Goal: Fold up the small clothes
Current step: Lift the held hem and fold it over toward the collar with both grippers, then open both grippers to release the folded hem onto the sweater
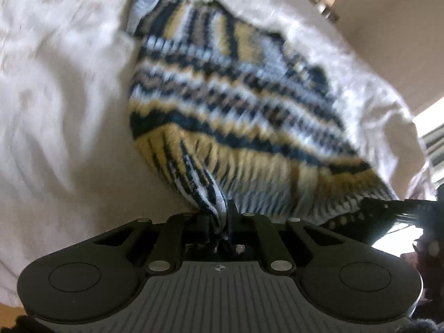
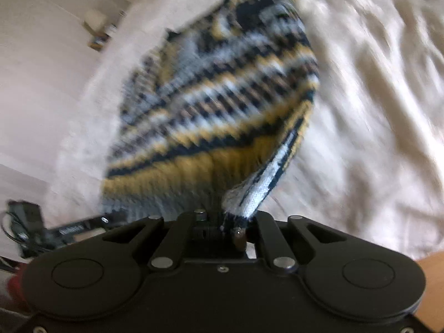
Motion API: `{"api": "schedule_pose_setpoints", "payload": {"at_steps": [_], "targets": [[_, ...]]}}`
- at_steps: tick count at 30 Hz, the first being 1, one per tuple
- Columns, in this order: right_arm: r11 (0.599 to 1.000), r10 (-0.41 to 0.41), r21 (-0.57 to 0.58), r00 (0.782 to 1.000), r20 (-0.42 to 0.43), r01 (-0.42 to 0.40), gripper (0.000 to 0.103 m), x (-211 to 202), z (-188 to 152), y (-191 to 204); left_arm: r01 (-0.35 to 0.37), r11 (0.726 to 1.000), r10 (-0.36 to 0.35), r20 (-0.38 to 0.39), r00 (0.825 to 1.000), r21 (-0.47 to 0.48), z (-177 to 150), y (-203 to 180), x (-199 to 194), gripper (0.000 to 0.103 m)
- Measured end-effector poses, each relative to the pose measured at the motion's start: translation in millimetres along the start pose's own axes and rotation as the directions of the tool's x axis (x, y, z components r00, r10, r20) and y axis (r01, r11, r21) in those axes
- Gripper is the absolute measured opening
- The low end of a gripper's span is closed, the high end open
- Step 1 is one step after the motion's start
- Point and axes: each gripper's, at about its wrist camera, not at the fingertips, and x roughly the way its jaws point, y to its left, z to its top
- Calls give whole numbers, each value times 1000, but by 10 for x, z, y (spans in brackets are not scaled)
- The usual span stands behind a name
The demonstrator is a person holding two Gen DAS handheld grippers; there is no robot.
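A small knitted sweater (image 1: 222,97) with navy, yellow, pale blue and white zigzag bands lies on a white sheet (image 1: 61,97). My left gripper (image 1: 219,216) is shut on a pinched fold of its near hem, at the left corner. In the right wrist view the same sweater (image 2: 216,88) stretches away from me, and my right gripper (image 2: 238,216) is shut on the hem's right corner, which is drawn into a twisted strip. Both views are motion-blurred. The other gripper's black body (image 1: 388,205) shows at the right edge of the left wrist view.
The rumpled white sheet (image 2: 374,97) covers a bed and spreads wide around the sweater. A pale wall and floor (image 2: 36,69) lie beyond the bed's edge, with a small box-like object (image 2: 97,27) standing there. Wooden flooring (image 2: 433,291) shows at lower right.
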Motion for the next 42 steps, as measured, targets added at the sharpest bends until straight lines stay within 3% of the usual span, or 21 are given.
{"api": "schedule_pose_setpoints", "payload": {"at_steps": [6,11,21,29,31,32,33,34,35,36,39,42], "targets": [[989,114,80,984,140,-126,12,-202,564,81,80,993,-64,173,983,-90,548,-61,-334,10],[972,139,158,968,210,-174,13,-58,1088,-11,71,984,-30,240,970,-164,1102,8,-246,10],[972,88,196,976,199,-128,13,539,2024,-133,-17,970,71,218,973,-242,1844,124,393,10],[973,42,222,991,131,-70,20,881,2377,-308,-68,955,117,157,981,-287,2125,258,734,14],[964,49,255,993,108,-75,21,958,2432,-387,-49,947,101,148,984,-317,2151,314,784,19],[961,55,266,994,98,-80,27,977,2455,-416,-36,942,89,146,985,-334,2157,350,800,30],[957,58,277,994,88,-81,34,1002,2481,-444,-27,937,82,142,986,-348,2170,375,814,45],[955,62,285,995,80,-83,53,1020,2506,-467,-23,934,79,141,987,-358,2182,390,818,52],[954,65,288,995,78,-85,67,1021,2531,-483,-23,932,81,146,986,-361,2195,394,808,66],[953,72,288,994,82,-93,72,1014,2558,-499,-26,933,88,159,983,-359,2212,397,784,73],[952,88,287,992,89,-111,74,962,2650,-535,-68,940,140,195,971,-335,2291,409,690,80],[964,61,251,994,94,-83,74,902,2726,-540,-152,951,215,219,952,-270,2404,378,587,80]]}}
